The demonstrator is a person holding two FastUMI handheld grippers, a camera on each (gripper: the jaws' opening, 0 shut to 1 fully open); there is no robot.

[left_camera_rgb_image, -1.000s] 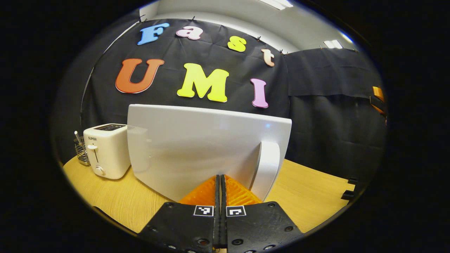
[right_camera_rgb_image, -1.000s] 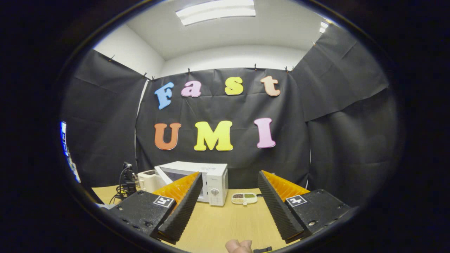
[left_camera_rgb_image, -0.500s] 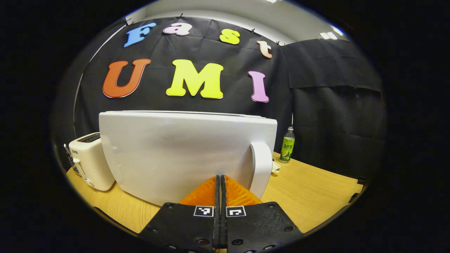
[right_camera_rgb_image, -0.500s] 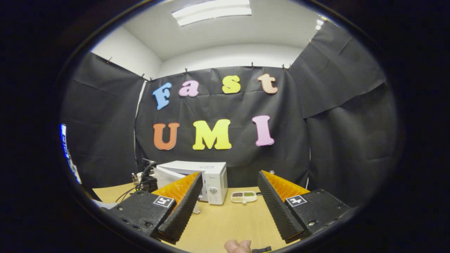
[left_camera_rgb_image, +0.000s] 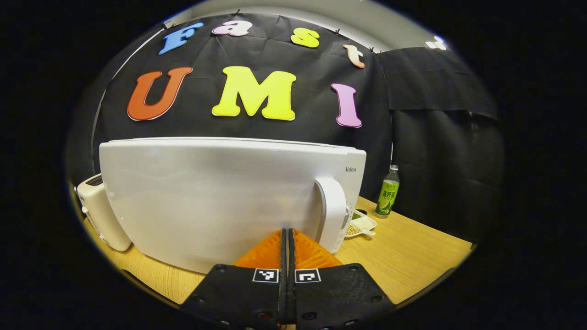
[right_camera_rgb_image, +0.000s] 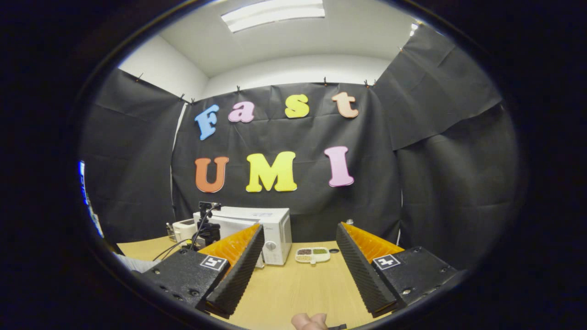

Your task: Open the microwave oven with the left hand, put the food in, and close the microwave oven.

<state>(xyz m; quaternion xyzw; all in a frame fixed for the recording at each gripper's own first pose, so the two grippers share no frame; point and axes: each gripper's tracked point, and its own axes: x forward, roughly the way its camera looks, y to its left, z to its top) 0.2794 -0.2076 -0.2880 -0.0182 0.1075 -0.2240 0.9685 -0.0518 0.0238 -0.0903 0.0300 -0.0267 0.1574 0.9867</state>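
The white microwave (right_camera_rgb_image: pixel 275 229) stands at the back of the wooden table. Its door (left_camera_rgb_image: pixel 206 197), with a white upright handle (left_camera_rgb_image: pixel 332 211), lies almost flush against the body. My left gripper (left_camera_rgb_image: pixel 287 230) is shut with nothing between its fingers, its tips against the door just left of the handle. The left gripper (right_camera_rgb_image: pixel 208 231) also shows far off in front of the microwave. A white divided food tray (right_camera_rgb_image: pixel 312 255) with grains sits on the table right of the microwave; it is the tray (left_camera_rgb_image: pixel 362 223) past the handle. My right gripper (right_camera_rgb_image: pixel 299 225) hangs open and empty, well back from the tray.
A white toaster (left_camera_rgb_image: pixel 98 211) stands left of the microwave. A green drink bottle (left_camera_rgb_image: pixel 388 198) stands at the wall to the right. Cables trail on the table (right_camera_rgb_image: pixel 293 288) at the left. A thumb (right_camera_rgb_image: pixel 309 321) shows at the bottom edge.
The microwave door has swung from clearly ajar to almost flush with the body, with my shut left gripper following it. The tray and bottle came into sight. My right gripper barely moved.
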